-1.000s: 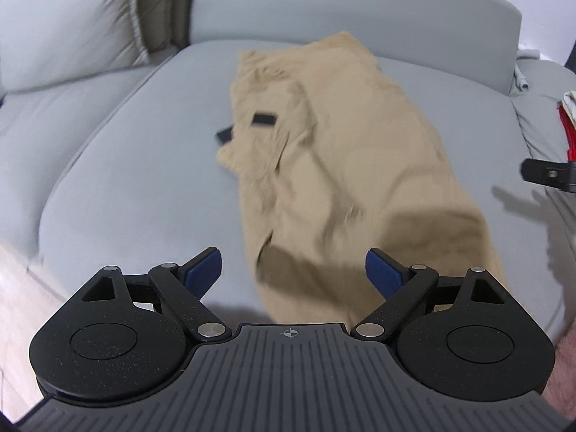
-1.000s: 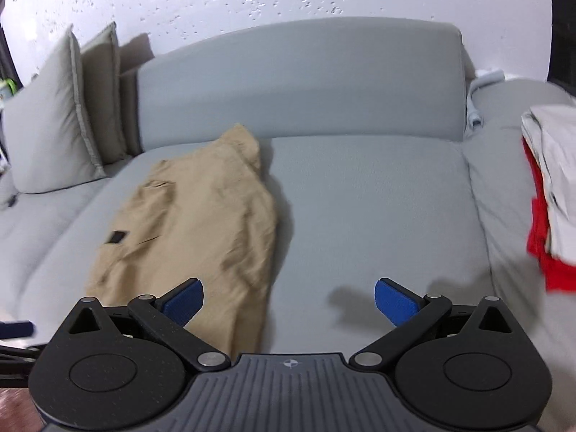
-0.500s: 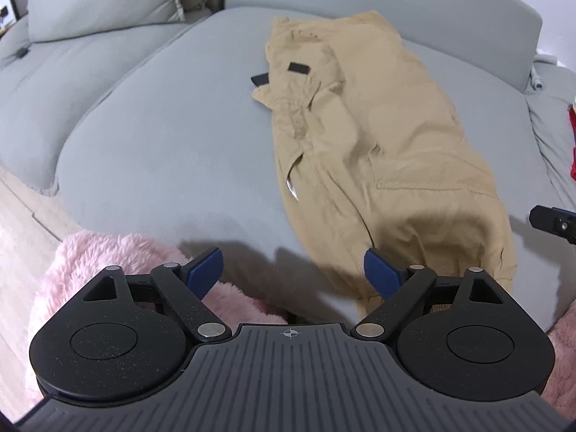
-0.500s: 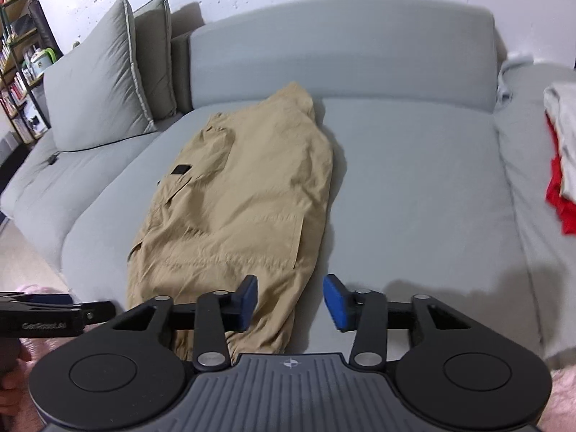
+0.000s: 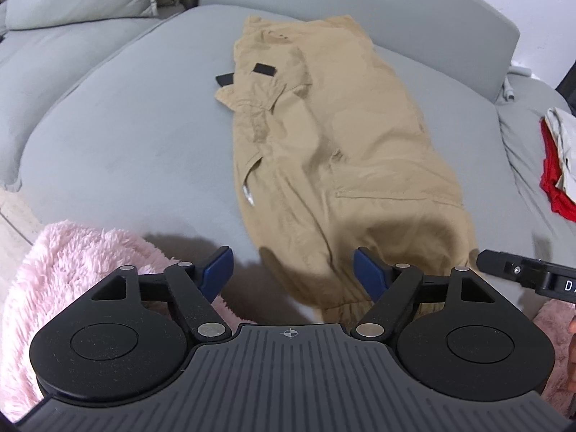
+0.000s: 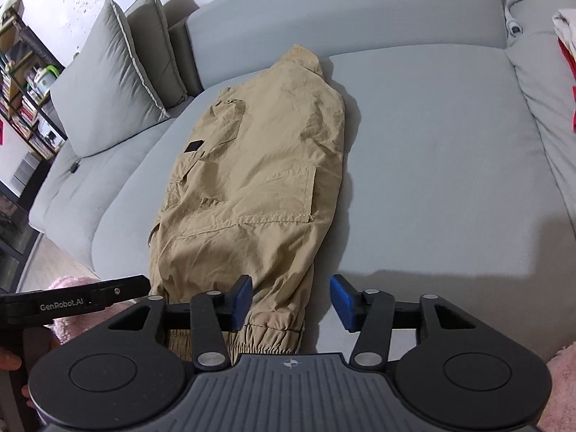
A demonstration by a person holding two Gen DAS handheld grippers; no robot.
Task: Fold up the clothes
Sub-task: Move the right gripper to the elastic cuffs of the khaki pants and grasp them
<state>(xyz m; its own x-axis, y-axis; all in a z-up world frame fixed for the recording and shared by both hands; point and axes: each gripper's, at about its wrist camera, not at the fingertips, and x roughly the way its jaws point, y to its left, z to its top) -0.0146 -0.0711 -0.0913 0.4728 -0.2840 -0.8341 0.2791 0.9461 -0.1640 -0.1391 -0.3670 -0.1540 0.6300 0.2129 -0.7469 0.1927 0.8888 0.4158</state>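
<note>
Sofa (trousers before jaws)

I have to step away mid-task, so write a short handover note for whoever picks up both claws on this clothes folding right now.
Left claw: closing, nothing gripped, above the cuff end of the khaki trousers.
Right claw: opening, nothing gripped, over the elastic cuffs.
Trousers lie lengthwise on the grey sofa, legs already stacked one on the other, cuffs at the near edge.
A red and white pile of clothes sits to the right.
Left to do: probably grip the cuffs and fold them up toward the waist.
</note>
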